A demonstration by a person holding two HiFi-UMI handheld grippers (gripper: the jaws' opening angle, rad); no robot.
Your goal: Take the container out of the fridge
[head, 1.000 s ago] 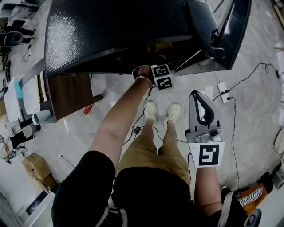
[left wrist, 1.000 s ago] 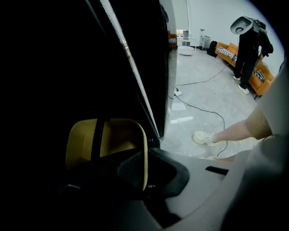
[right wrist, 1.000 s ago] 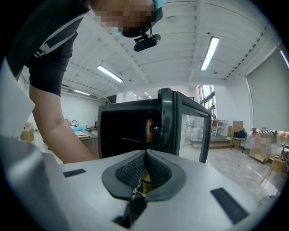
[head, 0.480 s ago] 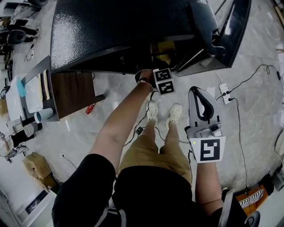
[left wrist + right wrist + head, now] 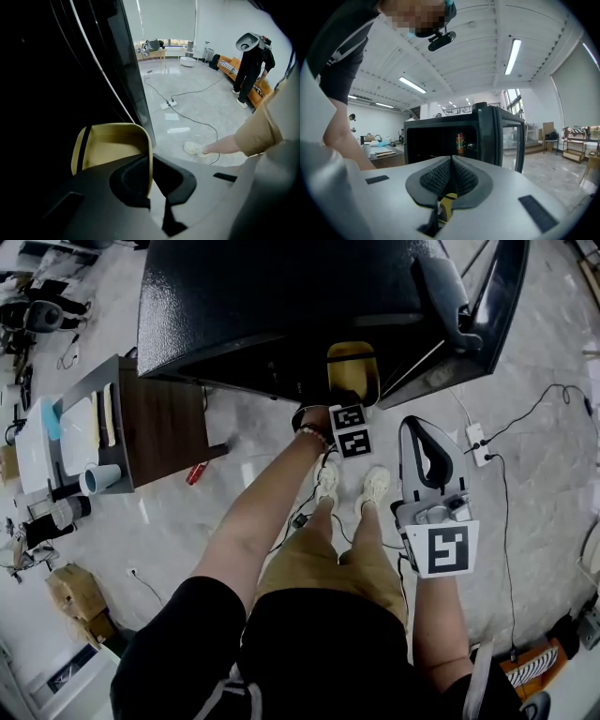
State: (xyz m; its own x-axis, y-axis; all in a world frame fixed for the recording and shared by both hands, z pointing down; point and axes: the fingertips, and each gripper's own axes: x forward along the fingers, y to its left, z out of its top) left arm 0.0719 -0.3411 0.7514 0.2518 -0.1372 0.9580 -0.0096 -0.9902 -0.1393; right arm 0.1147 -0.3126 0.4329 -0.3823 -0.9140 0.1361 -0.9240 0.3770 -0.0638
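Note:
A shallow yellow container sticks out of the open black fridge, just past its front edge. My left gripper is shut on the container's near rim. The left gripper view shows the container with its rim pinched between the jaws of that gripper, the dark fridge interior to its left. Held lower at the right, over the floor, my right gripper has nothing in it. In its own view the right gripper is shut and faces the fridge, where a drink can stands inside.
The fridge door hangs open at the right. A wooden side table with cups and boards stands left of the fridge. A power strip and cables lie on the floor by my feet. Another person stands far off.
My left gripper has drawn back toward me, and the yellow container has come from inside the fridge to past its front edge. The right gripper stays about where it was.

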